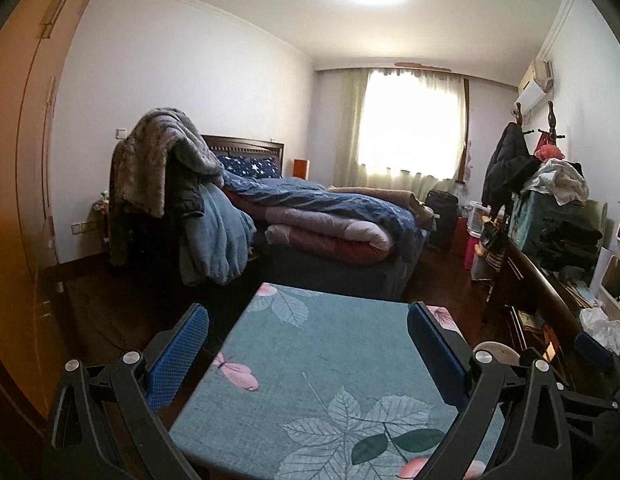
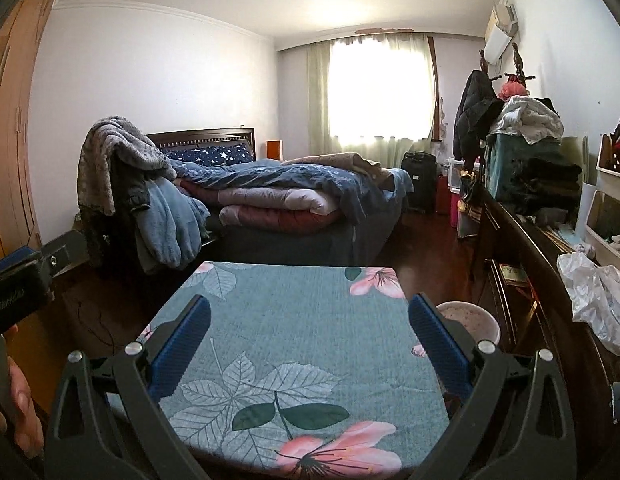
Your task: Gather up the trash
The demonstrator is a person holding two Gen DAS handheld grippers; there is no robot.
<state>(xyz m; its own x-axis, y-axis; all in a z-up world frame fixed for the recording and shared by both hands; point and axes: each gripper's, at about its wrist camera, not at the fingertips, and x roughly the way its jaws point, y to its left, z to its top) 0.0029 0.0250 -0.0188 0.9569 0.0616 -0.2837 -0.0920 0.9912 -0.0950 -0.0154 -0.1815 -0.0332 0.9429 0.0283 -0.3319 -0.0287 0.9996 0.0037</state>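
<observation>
Left gripper and right gripper both hung wide apart, empty, over a floral cloth. A crumpled plastic bag lay at the frame's right edge on the dark sideboard. Bed sat mid-frame.

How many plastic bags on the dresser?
1: a crumpled clear plastic bag on the dresser top at the right, near its front end. More may hide behind the clothes.

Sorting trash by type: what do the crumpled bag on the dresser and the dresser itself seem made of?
Bag: probably thin plastic film; translucent white, glossy, finely crinkled. Dresser: seemingly dark varnished wood; its top edge shows a faint sheen.
</observation>
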